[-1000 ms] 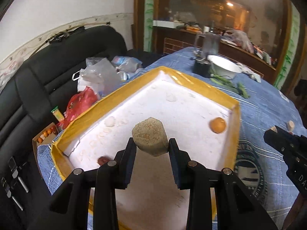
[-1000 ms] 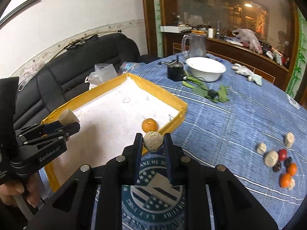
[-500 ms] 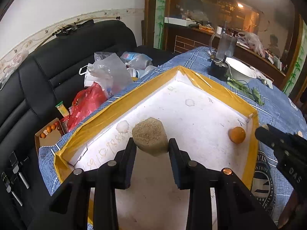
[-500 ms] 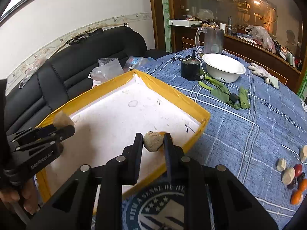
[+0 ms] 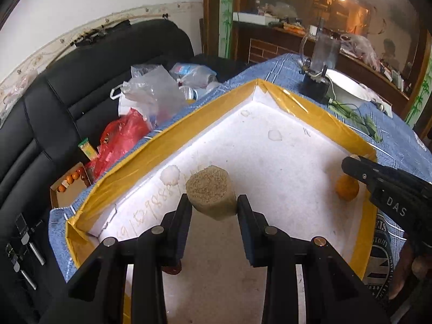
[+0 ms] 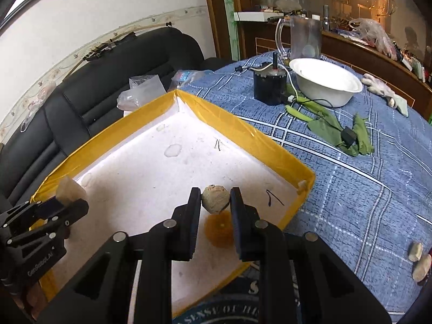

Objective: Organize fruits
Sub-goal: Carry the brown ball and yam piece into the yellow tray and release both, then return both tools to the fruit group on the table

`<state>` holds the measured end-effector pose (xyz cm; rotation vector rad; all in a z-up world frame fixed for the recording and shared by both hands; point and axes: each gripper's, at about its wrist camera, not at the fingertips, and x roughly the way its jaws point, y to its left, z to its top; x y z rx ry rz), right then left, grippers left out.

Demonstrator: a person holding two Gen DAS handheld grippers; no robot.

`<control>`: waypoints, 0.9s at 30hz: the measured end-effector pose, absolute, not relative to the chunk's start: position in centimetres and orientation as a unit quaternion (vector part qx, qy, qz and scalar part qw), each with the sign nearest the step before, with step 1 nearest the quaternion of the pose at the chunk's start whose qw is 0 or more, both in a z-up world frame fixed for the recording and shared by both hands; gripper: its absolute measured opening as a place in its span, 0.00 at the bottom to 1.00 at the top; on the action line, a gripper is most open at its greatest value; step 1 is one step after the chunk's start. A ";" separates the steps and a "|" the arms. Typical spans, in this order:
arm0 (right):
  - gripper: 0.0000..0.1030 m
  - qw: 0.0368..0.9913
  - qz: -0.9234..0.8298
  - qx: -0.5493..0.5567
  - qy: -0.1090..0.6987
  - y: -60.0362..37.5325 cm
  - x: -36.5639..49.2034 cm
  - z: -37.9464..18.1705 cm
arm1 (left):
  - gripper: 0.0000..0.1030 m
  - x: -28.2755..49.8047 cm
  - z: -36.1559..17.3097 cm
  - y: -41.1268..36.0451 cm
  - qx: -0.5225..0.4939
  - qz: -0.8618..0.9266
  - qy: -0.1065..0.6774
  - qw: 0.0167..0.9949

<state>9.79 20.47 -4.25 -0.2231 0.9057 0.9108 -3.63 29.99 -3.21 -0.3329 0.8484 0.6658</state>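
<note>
The left tool [image 5: 213, 205] pinches a grainy tan plug [image 5: 210, 191], blunt and cylindrical. The right tool [image 6: 215, 202] clamps a pale, knobbly lump [image 6: 215, 198]. Both hang over a shallow white foam tray [image 6: 243, 135] with glossy yellow taped rims. A smooth orange [image 6: 219, 229] lies on the tray floor just under the right tool, near the tray's right corner. The tray rests on a surface [image 6: 351, 189] in blue plaid cloth; beyond stands a white bowl [image 6: 326, 81]. A black sofa [image 5: 54, 94] flanks the left.
</note>
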 end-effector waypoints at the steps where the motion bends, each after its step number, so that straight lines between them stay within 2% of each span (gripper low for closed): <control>1: 0.24 0.794 0.425 -0.105 0.423 20.7 9.9 -4.4 | 0.33 -3.6 -3.3 30.0 -0.157 0.316 0.405 0.843; 13: 0.24 0.784 0.419 -0.120 0.442 21.9 10.6 -5.3 | 0.34 -3.9 -4.2 31.2 -0.187 0.324 0.435 0.819; 14: 0.32 0.784 0.416 -0.126 0.444 22.0 10.5 -5.3 | 0.35 -4.2 -4.1 31.4 -0.194 0.327 0.436 0.816; 15: 0.42 0.785 0.412 -0.128 0.444 22.0 10.5 -5.2 | 0.42 -4.3 -4.0 31.5 -0.199 0.331 0.435 0.813; 16: 0.63 0.787 0.409 -0.126 0.444 21.9 10.5 -5.1 | 0.51 -4.6 -3.7 31.6 -0.203 0.338 0.431 0.812; 17: 0.67 0.789 0.410 -0.120 0.442 21.6 10.4 -4.8 | 0.57 -4.9 -3.5 31.7 -0.205 0.344 0.425 0.812; 18: 0.67 0.792 0.411 -0.116 0.437 21.2 10.3 -4.4 | 0.66 -5.4 -3.1 31.7 -0.207 0.353 0.416 0.812; 19: 0.67 0.795 0.409 -0.117 0.432 20.9 10.1 -4.0 | 0.70 -5.8 -2.8 31.7 -0.208 0.362 0.406 0.813; 22: 0.71 0.805 0.401 -0.112 0.423 19.7 9.7 -2.9 | 0.76 -7.3 -1.8 31.6 -0.227 0.373 0.386 0.813; 27: 0.81 0.825 0.380 -0.097 0.407 15.6 8.8 -1.1 | 0.79 -8.5 -0.6 30.5 -0.252 0.370 0.362 0.818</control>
